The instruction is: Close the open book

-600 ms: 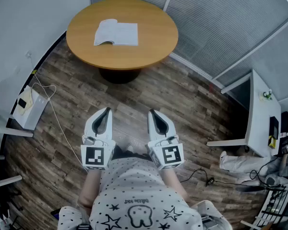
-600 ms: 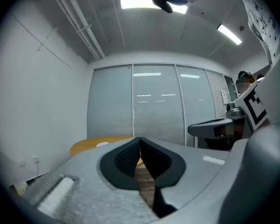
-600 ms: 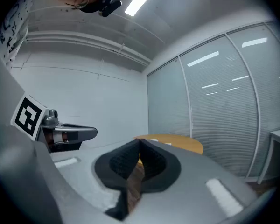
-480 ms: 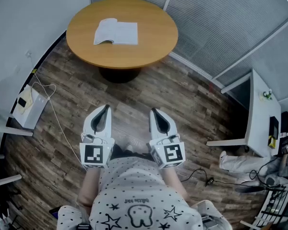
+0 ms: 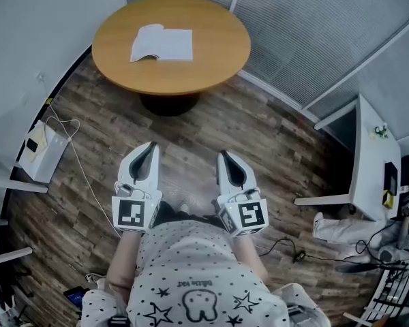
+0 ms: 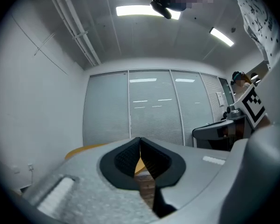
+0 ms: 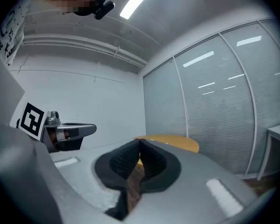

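Spanning the whole head view, the wood-plank floor [image 5: 211,131] carries a round wooden table [image 5: 211,60] at the far end, next to the blind-covered glass partition [image 5: 313,26]. A white desk [image 5: 368,162] stands at the right edge, well apart from the table.

The open book [image 5: 161,44] lies flat on the tabletop, left of the table's centre and clear of its rim. Its spread pages face up. The long axis of the spread runs across the head view, left to right, almost parallel to the person's shoulders. The left-hand edge curls slightly upward.

The left gripper [image 5: 150,146] and right gripper [image 5: 225,155] are held side by side over the floor, close to the person's body and well apart from the table. Both point toward the table. In the left gripper view the jaws meet at the tip with nothing between them [image 6: 140,140]. The right gripper view shows the same condition: pads together, empty [image 7: 140,141].
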Demonstrator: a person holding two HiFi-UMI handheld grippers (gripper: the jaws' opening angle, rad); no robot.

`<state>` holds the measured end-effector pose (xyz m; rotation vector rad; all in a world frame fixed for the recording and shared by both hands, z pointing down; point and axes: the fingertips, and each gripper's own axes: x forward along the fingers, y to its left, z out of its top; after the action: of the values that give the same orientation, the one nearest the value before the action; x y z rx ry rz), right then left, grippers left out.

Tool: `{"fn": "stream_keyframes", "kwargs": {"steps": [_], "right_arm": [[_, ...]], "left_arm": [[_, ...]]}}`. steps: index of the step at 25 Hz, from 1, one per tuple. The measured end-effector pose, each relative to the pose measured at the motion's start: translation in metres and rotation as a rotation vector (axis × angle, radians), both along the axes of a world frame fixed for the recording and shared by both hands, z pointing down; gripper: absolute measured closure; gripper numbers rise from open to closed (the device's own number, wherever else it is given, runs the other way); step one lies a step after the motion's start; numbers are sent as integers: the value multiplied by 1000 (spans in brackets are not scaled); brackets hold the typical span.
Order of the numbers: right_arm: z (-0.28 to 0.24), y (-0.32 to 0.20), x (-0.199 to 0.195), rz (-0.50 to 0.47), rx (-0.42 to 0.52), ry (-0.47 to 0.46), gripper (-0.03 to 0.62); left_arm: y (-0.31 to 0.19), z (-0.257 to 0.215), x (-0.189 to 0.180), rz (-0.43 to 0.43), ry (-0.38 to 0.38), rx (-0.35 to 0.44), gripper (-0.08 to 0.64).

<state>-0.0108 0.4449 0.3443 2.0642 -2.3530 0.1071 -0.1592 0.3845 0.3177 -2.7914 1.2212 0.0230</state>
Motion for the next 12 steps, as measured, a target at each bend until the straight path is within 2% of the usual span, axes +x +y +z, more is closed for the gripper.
{"fn": "stream_keyframes", "kwargs": {"steps": [7,12], "right_arm": [[-4,1,1,-15,35,-30,588],[5,-4,-1,-35,8,-39,588]], "left_arm": [[2,2,0,-10,-1,7,549],[-2,3,-4,-27,4,-5,549]]}}
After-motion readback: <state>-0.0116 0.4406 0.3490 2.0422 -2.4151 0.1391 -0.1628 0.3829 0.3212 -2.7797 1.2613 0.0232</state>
